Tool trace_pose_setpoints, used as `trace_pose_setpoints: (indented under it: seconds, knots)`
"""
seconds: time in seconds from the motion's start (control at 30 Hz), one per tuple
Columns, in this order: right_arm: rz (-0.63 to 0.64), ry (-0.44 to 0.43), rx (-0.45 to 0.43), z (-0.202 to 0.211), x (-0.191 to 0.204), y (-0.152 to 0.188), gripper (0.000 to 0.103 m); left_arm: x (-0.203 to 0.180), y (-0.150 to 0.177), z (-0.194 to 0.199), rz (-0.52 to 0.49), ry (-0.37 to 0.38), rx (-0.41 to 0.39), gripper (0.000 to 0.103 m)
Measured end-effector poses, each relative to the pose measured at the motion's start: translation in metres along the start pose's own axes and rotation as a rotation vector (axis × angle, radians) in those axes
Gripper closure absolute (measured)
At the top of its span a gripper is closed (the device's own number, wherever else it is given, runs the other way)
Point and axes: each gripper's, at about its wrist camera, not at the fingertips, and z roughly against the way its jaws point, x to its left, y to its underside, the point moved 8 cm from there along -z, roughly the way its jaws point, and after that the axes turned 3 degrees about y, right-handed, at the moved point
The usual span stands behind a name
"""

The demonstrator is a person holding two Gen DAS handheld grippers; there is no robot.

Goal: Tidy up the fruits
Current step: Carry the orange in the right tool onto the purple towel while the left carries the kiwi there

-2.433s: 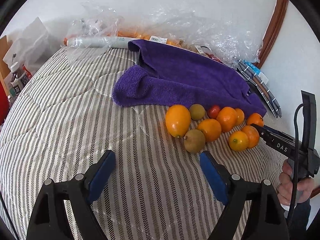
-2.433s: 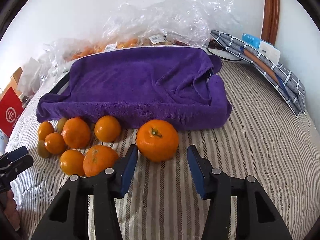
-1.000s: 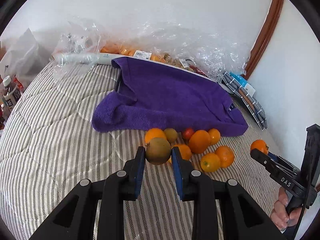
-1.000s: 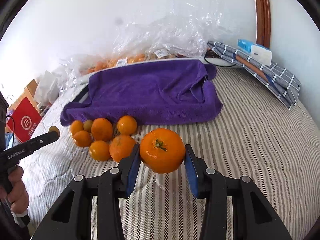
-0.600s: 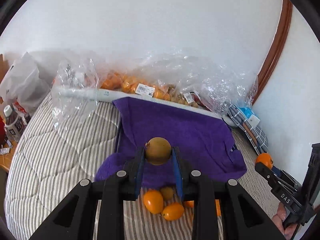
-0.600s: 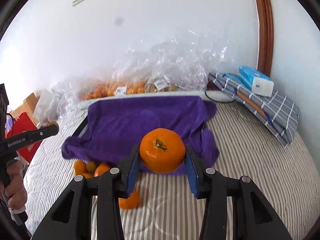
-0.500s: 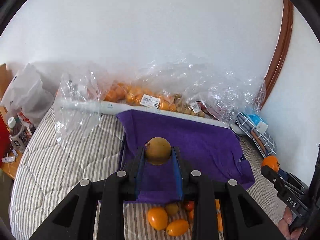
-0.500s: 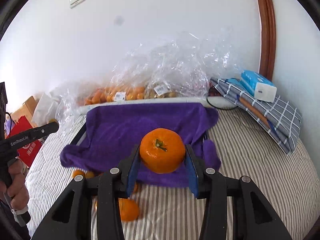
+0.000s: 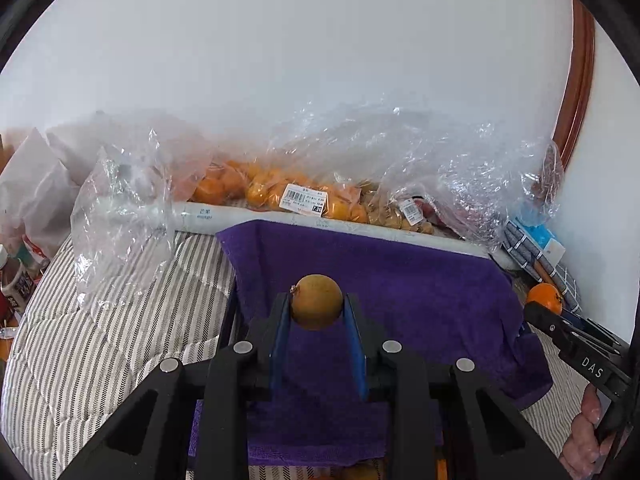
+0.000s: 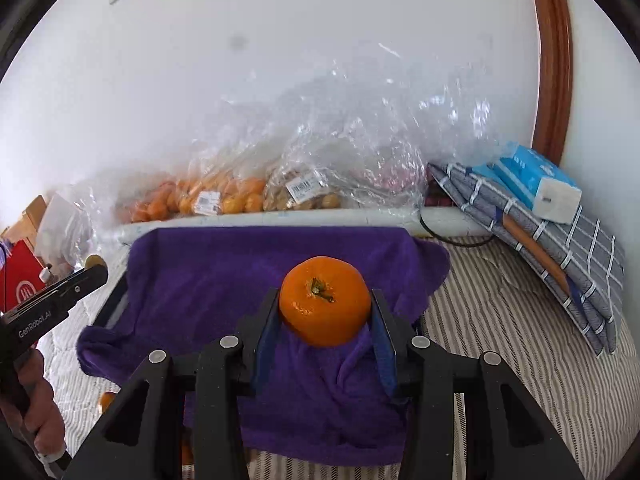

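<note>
My left gripper is shut on a brown-green round fruit and holds it in the air over the purple towel. My right gripper is shut on a big orange and holds it above the same purple towel, which drapes over a dark tray. In the left wrist view the right gripper shows at the right edge with the orange. In the right wrist view the left gripper shows at the left. The loose fruit pile is mostly hidden below the grippers.
Clear plastic bags of oranges and brown fruit lie along the white wall behind the towel. A folded checked cloth with a blue tissue pack lies at the right. Bottles and a red box stand left of the striped bedding.
Both grippers closed on their fruits on the bedding, then lifted them up and forward over the purple towel. The loose fruit pile has dropped out of sight below.
</note>
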Motion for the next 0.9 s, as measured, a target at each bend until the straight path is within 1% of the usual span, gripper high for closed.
trace_pose_setpoints:
  seconds: [0.1, 0.17, 0.23, 0.33, 0.4, 0.5, 0.7, 0.9]
  knots:
    - [-0.015, -0.002, 0.027, -0.012, -0.007, 0.008, 0.06, -0.003, 0.004, -0.004, -0.024, -0.002, -0.003, 0.077]
    - [-0.013, 0.003, 0.038, -0.018, -0.01, 0.01, 0.06, -0.005, 0.005, -0.005, -0.045, -0.029, -0.011, 0.078]
    - [-0.014, 0.005, 0.046, -0.022, -0.013, 0.013, 0.06, -0.009, 0.008, -0.007, -0.055, -0.018, -0.003, 0.077]
    - [-0.02, 0.02, 0.067, -0.03, -0.017, 0.017, 0.06, -0.013, 0.012, -0.011, -0.04, 0.019, 0.032, 0.078]
    - [-0.019, 0.014, 0.065, -0.031, -0.017, 0.018, 0.06, -0.015, 0.014, -0.013, -0.034, 0.027, 0.039, 0.078]
    - [-0.013, 0.013, 0.067, -0.031, -0.014, 0.02, 0.06, -0.014, 0.017, -0.018, -0.042, 0.009, 0.048, 0.077]
    - [0.011, 0.009, 0.096, -0.039, -0.008, 0.026, 0.06, -0.009, 0.023, -0.028, -0.022, -0.018, 0.087, 0.078]
    - [0.006, -0.005, 0.126, -0.045, -0.006, 0.033, 0.06, -0.009, 0.026, -0.033, -0.013, -0.018, 0.109, 0.077]
